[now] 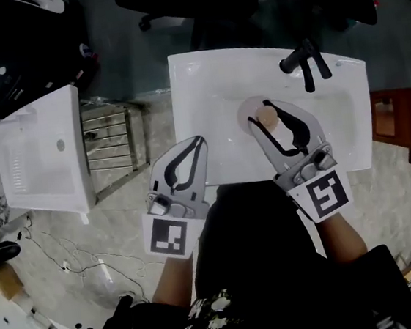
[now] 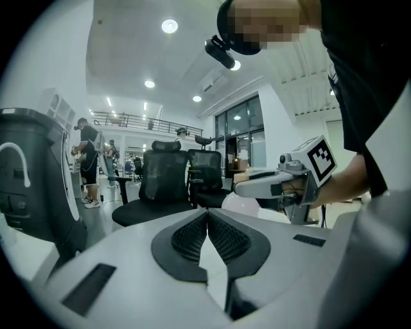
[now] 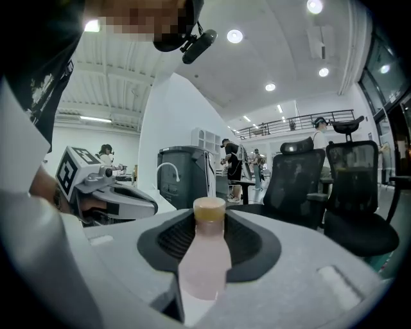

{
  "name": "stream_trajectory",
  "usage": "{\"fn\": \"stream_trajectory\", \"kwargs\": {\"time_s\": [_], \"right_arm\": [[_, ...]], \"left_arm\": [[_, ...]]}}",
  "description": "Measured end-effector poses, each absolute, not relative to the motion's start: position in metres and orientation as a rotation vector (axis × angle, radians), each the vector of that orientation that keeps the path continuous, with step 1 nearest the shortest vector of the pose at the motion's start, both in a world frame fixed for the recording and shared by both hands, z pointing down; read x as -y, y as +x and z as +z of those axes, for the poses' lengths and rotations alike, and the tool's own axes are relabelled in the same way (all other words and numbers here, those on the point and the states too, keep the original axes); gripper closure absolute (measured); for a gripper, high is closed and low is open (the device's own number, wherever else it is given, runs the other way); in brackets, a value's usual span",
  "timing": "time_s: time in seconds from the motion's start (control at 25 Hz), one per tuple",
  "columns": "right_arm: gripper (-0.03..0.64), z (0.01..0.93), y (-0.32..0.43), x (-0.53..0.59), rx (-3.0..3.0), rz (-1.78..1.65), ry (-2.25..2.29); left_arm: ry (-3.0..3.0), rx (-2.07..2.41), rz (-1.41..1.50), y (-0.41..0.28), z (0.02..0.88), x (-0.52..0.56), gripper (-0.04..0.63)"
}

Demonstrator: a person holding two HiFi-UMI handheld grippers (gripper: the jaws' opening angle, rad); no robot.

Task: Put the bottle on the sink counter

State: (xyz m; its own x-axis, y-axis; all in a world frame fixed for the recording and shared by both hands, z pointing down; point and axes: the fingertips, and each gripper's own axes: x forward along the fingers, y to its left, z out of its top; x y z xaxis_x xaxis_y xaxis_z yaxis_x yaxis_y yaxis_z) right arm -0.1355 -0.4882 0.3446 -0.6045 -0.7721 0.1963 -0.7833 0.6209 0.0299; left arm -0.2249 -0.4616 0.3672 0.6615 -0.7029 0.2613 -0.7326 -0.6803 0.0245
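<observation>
1. Between the jaws of the right gripper (image 3: pixel 209 218) stands a bottle (image 3: pixel 205 263). The ribbed pads clamp its pale pink body from both sides, and its tan cap (image 3: pixel 209 209) rises just past the fingertips.
2. From the head view, the bottle (image 1: pixel 253 112) is held over the basin of the white sink (image 1: pixel 204 86), near the middle. Whether it touches the basin cannot be told.
3. The left gripper (image 2: pixel 207 222) has its jaws together, pad against pad, with nothing between them. It is held beside the right gripper, its tips at the near left edge of the sink.
4. Markings: each gripper carries a cube with black-and-white square patterns, one on the left (image 1: pixel 168 238) and one on the right (image 1: pixel 327 194). Any print on the bottle cannot be made out.
5. Surface: the sink's flat rim surrounds the basin, and a black faucet (image 1: pixel 306 60) stands at its far right corner.
6. Surroundings: a second white basin (image 1: pixel 41 149) sits to the left with a metal rack (image 1: pixel 114 137) between the two, and a brown wooden unit (image 1: pixel 392 120) is to the right. The floor (image 1: pixel 117 229) is pale stone, with loose cables (image 1: pixel 68 249) lying on it.
7. Room: black mesh office chairs (image 2: pixel 164 180), a dark grey bin (image 3: pixel 183 177) with a white handle, round ceiling lights (image 2: pixel 169 26), a railed upper gallery (image 2: pixel 135 120), and people (image 2: pixel 88 160) standing in the background.
</observation>
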Motion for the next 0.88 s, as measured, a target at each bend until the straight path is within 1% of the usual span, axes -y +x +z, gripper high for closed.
{"fn": "stream_trajectory", "kwargs": {"time_s": [0.16,0.36,0.44,0.64,0.88], "right_arm": [[0.485,0.377,-0.159,0.535,2.656,0.133,1.238],[0.485,0.458,-0.188,0.595,2.642,0.201,1.144],[0.485,0.474,-0.188,0.603,2.639,0.18,1.117],[0.485,0.481,-0.177,0.605,2.639,0.197,1.079],[0.485,0.514,-0.188,0.631,2.642,0.223,1.023]], "left_arm": [[2.646,1.217,0.411,-0.251,0.401,0.498,0.578],[2.576,1.212,0.484,-0.275,0.474,0.554,0.578],[2.563,1.211,0.501,-0.271,0.487,0.559,0.578],[2.574,1.219,0.488,-0.244,0.484,0.562,0.578],[2.504,1.248,0.46,-0.242,0.517,0.589,0.578]]}}
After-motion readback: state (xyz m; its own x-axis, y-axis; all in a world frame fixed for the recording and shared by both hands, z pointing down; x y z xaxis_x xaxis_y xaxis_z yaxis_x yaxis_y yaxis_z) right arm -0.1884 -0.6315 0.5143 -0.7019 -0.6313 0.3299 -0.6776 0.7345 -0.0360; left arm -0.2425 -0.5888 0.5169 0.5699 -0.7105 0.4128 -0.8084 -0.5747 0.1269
